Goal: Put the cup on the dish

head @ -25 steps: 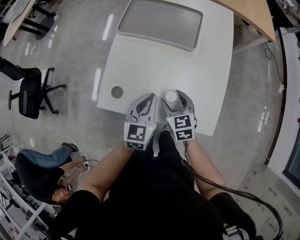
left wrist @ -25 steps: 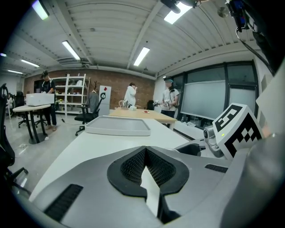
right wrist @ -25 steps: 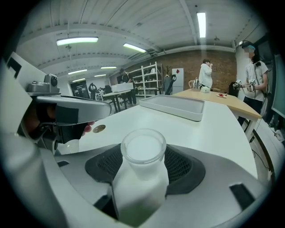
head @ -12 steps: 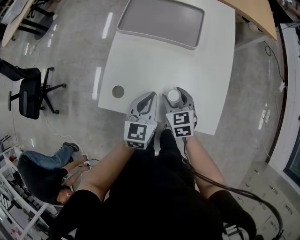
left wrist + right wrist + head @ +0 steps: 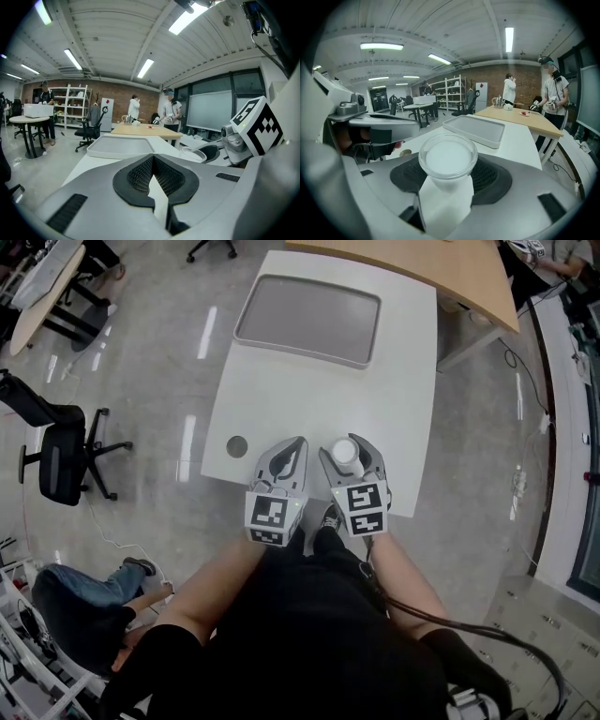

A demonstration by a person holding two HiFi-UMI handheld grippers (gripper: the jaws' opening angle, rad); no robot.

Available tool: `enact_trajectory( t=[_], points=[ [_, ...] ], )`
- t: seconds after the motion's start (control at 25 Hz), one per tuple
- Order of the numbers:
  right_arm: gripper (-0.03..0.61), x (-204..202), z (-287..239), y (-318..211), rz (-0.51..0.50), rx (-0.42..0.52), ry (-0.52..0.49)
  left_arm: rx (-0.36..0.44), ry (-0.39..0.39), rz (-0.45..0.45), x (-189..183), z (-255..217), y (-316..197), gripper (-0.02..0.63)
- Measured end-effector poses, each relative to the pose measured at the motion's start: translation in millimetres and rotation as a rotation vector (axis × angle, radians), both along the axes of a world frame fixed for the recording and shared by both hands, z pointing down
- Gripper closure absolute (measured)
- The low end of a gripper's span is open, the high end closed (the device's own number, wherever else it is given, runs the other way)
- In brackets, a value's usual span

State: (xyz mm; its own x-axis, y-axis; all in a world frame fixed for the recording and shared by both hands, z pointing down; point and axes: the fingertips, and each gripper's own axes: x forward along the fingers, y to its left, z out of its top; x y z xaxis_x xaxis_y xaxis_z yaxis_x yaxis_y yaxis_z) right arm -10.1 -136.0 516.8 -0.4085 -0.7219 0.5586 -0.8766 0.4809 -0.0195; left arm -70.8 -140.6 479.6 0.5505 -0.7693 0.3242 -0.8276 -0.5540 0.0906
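Observation:
A clear plastic cup [image 5: 344, 453] with a white inside stands upright between the jaws of my right gripper [image 5: 346, 445], which is shut on it over the near edge of the white table [image 5: 309, 390]. The right gripper view shows the cup [image 5: 447, 157] from above, pinched at its body. My left gripper [image 5: 297, 441] is just to the left of it, shut on nothing, with its pads meeting at the tip [image 5: 153, 157]. A grey rectangular tray [image 5: 307, 319] lies empty at the table's far end, well ahead of both grippers.
A small dark round disc [image 5: 236, 445] sits on the table's near left corner. A wooden table [image 5: 422, 268] adjoins the far side. An office chair [image 5: 61, 451] and a person sitting on the floor [image 5: 66, 615] are to the left. People stand far off [image 5: 507, 89].
The head view has shifted, so more of the room shows beyond the table. Both grippers stay by the near edge, and the cup is still held in the right one.

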Motion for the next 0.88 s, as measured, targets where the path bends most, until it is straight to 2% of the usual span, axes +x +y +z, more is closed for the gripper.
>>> enact_trajectory(
  t=[0.52,0.88],
  points=[
    [0.337,-4,-88,14,0.065,0.068,0.014,0.108,0.042,0.094,2,-81,-4,0.606],
    [0.336,1,-115,13,0.071,0.092,0.013,0.130,0.026,0.097,0,-95,-5,0.606]
  ],
)
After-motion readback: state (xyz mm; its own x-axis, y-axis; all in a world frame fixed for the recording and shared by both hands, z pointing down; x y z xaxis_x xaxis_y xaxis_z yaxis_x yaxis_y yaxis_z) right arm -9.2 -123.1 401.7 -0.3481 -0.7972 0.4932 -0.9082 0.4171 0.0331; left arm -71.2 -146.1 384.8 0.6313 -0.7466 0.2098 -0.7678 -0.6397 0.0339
